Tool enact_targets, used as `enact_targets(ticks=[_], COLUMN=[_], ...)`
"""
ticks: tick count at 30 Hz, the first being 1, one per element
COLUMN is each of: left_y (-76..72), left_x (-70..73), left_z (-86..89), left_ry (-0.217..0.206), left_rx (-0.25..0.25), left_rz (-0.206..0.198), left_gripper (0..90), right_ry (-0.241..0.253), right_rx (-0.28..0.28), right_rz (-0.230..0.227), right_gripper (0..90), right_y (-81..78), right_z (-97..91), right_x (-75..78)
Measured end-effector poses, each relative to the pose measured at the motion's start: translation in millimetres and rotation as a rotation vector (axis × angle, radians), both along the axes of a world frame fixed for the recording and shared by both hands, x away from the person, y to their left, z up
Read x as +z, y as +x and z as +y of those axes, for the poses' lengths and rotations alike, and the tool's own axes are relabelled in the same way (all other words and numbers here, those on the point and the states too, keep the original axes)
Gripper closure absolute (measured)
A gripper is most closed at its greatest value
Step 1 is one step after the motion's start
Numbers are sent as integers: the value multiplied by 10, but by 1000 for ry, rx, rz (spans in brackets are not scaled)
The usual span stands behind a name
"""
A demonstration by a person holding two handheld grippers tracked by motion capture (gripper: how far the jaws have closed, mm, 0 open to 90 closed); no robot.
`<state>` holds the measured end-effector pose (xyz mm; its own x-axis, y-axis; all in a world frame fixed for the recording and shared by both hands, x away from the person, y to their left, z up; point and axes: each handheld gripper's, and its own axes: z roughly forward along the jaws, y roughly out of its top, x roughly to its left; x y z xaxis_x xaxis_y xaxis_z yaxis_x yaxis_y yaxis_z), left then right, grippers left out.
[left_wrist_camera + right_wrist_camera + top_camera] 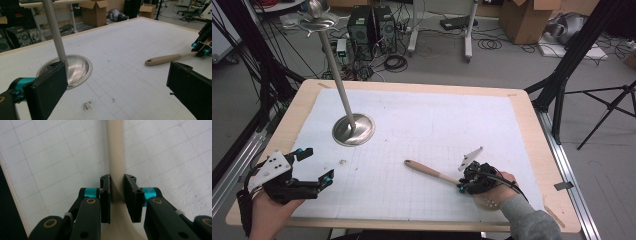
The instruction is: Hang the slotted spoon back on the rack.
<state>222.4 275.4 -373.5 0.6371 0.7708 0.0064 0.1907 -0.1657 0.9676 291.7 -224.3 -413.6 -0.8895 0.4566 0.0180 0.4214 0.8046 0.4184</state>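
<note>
Two grippers: both over the table (pixel 522 130)
right gripper (pixel 117 195): jaws clamped on wooden spatula (pixel 429 171) handle, near table's front edge
left gripper (pixel 314 167): jaws spread wide, nothing held
metal stand (pixel 353 129): well apart from spatula

The steel stand (pixel 353 129) is the one tall obstacle: its round base sits on the white mat (pixel 422 125) and its pole leans up toward the far left corner. Right of the stand the mat lies open to the far edge. Near-right of it, a wooden spoon (pixel 432 172) lies flat, a low bar across the way.
</note>
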Motion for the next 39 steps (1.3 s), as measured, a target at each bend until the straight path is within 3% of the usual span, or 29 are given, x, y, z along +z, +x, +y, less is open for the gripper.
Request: enact_targets(ticks=[4, 15, 24, 39], left_y=[-3, -8, -27, -56], left_x=[0, 0, 6, 10], left_z=[7, 19, 30, 53], left_ry=[-2, -4, -2, -4], left_rx=[2, 5, 10, 17], left_rz=[1, 1, -1, -3], left_gripper=[37, 37, 37, 37], right_ry=[-2, 36, 112, 236], right_rx=[6, -22, -52, -76], right_rz=[-17, 1, 16, -12], right_gripper=[778, 783, 784, 784], right_y=[-19, -2, 26, 72], right_z=[0, -48, -82, -91], right_x=[-1, 3, 48, 158])
